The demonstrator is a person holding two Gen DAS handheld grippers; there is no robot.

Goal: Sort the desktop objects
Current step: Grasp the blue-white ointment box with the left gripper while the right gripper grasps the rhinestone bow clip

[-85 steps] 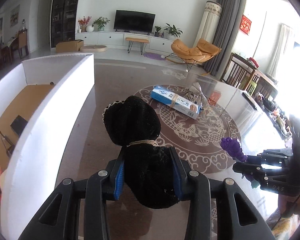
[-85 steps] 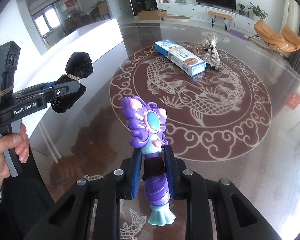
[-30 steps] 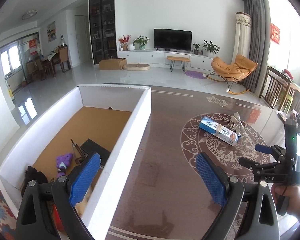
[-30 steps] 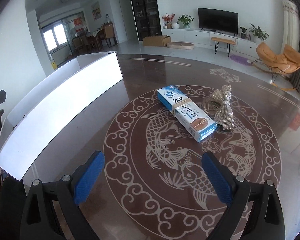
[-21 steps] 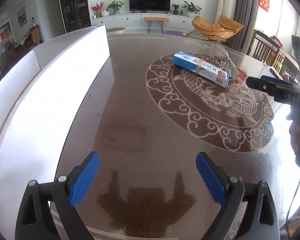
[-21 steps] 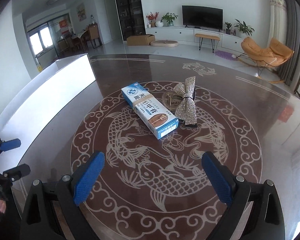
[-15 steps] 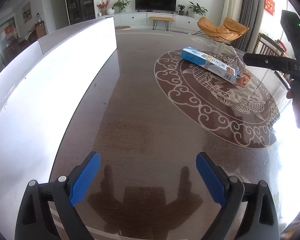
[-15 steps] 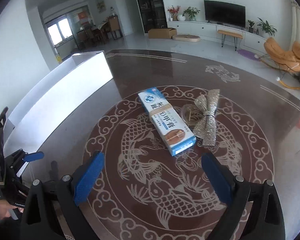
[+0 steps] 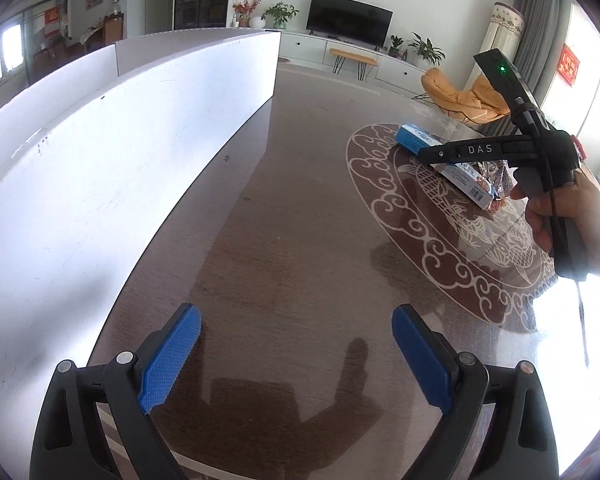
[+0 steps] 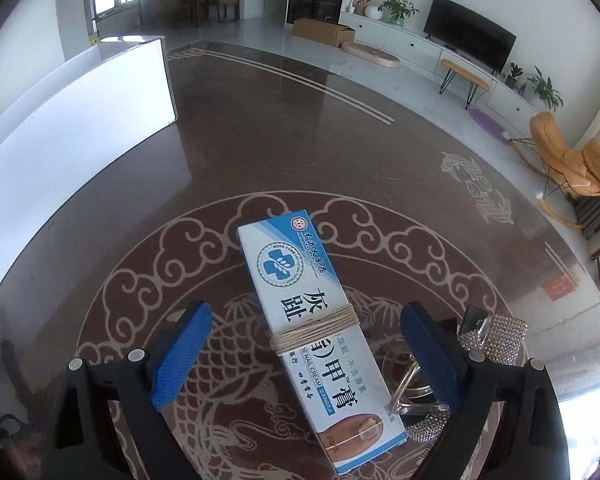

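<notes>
Glossy table (image 10: 260,152): nail-cream box (image 10: 320,332) lay between closing right gripper (image 10: 306,350) pads, untouched; left gripper (image 9: 296,354) gaped empty nr white bin (image 9: 120,140). Risk: pad snagging rhinestone bow (image 10: 496,332) alongside.

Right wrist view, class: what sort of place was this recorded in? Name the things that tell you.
Most likely a home living room. A flat television sits on a long white cabinet, an orange rocking lounge chair stands by the wall, and potted plants decorate the cabinet.

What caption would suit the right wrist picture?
Right gripper, fingers closing, straddles a twine-tied blue-and-white box on the patterned table.
</notes>
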